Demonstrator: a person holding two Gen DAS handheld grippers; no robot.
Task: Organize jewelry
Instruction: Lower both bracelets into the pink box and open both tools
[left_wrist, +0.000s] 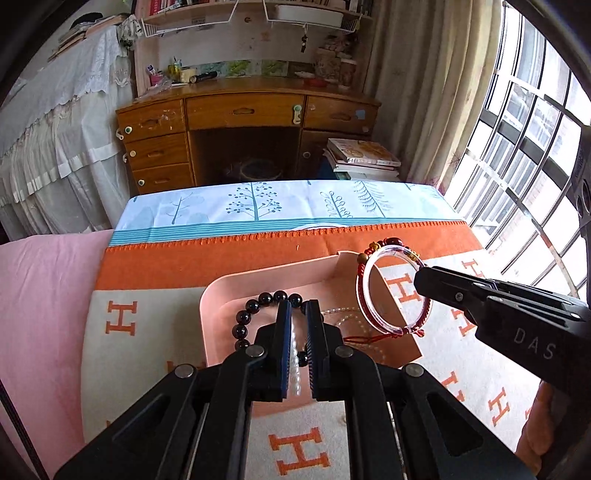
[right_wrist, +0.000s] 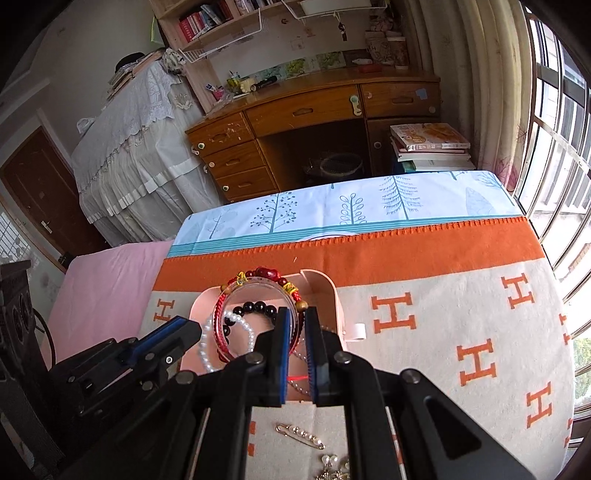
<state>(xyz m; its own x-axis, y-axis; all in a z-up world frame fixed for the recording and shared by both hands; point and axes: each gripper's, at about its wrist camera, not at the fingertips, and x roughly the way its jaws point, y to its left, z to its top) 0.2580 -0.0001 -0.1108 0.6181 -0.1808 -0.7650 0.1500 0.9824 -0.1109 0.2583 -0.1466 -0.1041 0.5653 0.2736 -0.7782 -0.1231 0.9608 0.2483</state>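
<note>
A pink tray (left_wrist: 258, 280) lies on the orange-and-white H-patterned cloth. In it lies a black bead bracelet (left_wrist: 251, 314). My left gripper (left_wrist: 298, 314) is shut on a white pearl strand (left_wrist: 294, 365) over the tray. My right gripper (right_wrist: 297, 317) is shut on a clear bangle wound with red cord and beads (right_wrist: 258, 295), held above the tray; the bangle also shows in the left wrist view (left_wrist: 391, 291), with the right gripper (left_wrist: 421, 275) at its right side. The pearl strand (right_wrist: 221, 339) and the black bracelet (right_wrist: 258, 307) show through the bangle.
A gold pin brooch (right_wrist: 301, 435) and more small jewelry (right_wrist: 332, 465) lie on the cloth near me. A blue tree-print cloth (left_wrist: 280, 206) covers the table's far end. Beyond stand a wooden desk (left_wrist: 243, 122) and stacked books (left_wrist: 362, 158). A window (left_wrist: 524, 166) is on the right.
</note>
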